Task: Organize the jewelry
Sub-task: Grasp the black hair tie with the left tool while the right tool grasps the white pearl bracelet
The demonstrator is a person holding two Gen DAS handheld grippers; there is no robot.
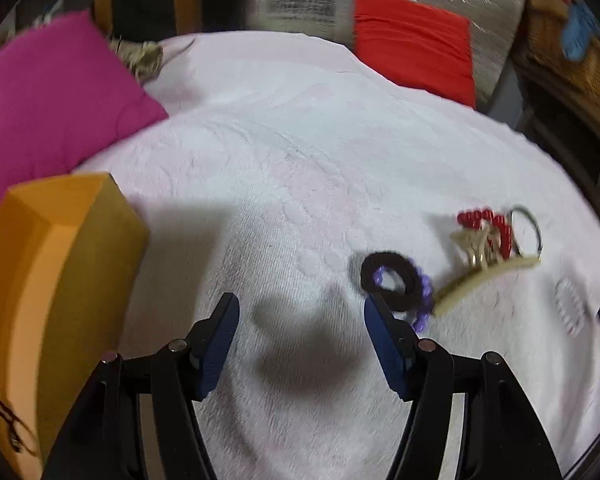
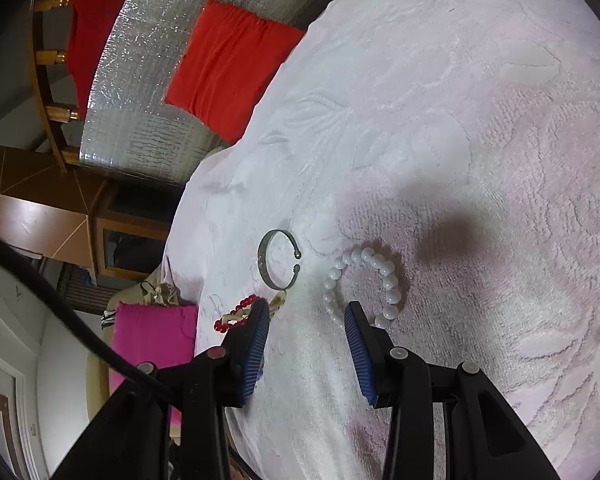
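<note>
My left hand-held gripper [image 1: 302,312] is released above the white towel-covered bench [image 1: 284,168], beside the black fabric hair tie [image 1: 388,276]. My right hand-held gripper [image 2: 306,322] is released, empty, near the white bead bracelet [image 2: 384,276] and grey metal bangle [image 2: 265,264].

Spread across one white towel [image 1: 300,140]: one black hair tie [image 1: 392,276], one purple beaded bracelet [image 1: 424,300], one red beaded bracelet [image 1: 484,220], one cream comb [image 1: 484,276], one metal bangle [image 2: 270,260] and one white pearl bracelet [image 2: 380,272]. One orange box [image 1: 56,280] stands at the edge, with one pink cushion [image 1: 48,100] and one red cushion [image 1: 412,40] behind.
</note>
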